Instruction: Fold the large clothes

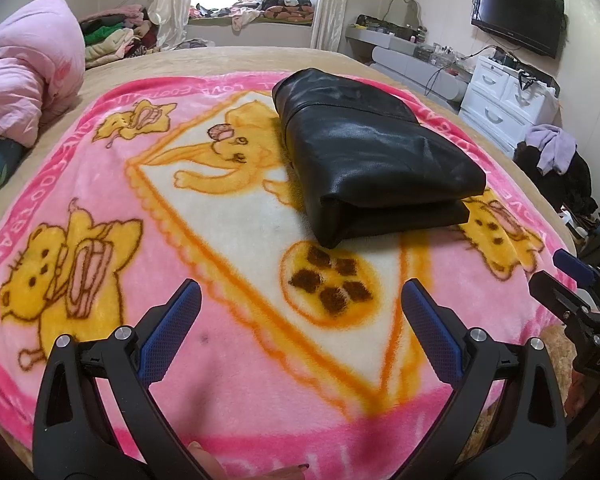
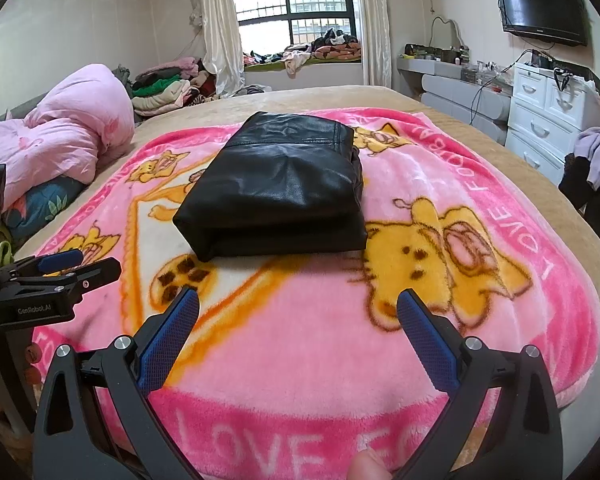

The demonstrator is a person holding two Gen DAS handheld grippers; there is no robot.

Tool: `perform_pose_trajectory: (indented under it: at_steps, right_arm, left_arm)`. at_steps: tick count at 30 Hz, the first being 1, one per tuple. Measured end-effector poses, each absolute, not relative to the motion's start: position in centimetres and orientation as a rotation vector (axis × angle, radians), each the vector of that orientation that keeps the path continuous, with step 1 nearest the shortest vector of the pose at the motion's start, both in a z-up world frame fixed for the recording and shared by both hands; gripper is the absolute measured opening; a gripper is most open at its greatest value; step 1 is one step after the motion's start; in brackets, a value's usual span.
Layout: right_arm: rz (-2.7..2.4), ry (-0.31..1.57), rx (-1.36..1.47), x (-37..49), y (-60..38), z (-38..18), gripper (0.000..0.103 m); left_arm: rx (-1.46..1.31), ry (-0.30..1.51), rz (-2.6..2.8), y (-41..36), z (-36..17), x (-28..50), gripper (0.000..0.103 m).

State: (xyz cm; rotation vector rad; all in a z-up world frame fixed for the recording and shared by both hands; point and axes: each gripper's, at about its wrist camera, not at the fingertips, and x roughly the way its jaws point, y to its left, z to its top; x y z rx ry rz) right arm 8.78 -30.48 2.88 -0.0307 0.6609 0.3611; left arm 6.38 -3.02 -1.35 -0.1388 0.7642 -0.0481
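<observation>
Both grippers, left (image 1: pixel 302 298) and right (image 2: pixel 298 308), are spread wide, holding nothing, above the pink blanket (image 2: pixel 320 360). The folded black leather garment (image 2: pixel 276 188) lies on it, well apart from both.

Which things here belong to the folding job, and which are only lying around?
Part of the job:
black leather garment, folded on the blanket
left gripper, open
right gripper, open

Just lying about:
pink cartoon blanket
pink quilt
clothes pile
television
white drawers
</observation>
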Motion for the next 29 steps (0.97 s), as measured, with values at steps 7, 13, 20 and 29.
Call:
perform_pose_trajectory:
  at_steps: [7, 13, 20, 29]
  right_arm:
    - [0.353, 0.666, -0.030, 8.7, -30.6, 2.6, 0.098]
    - [0.344, 0.668, -0.027, 8.6, -30.8, 2.6, 0.098]
    - [0.240, 0.667, 0.028, 8.6, -33.7, 3.1, 0.098]
    - [-0.509, 0.711, 0.224, 10.5, -58.2, 0.2, 0.098]
  left_arm:
    - [-0.130, 0.766, -0.045, -3.1, -1.4, 6.5, 0.094]
    - [-0.133, 0.780, -0.061, -3.0, -1.7, 6.4, 0.094]
    - [-0.145, 0.827, -0.006, -0.8, -2.4, 7.2, 0.094]
    - [-0.156, 0.888, 0.395, 17.9, -3.7, 11.2, 0.094]
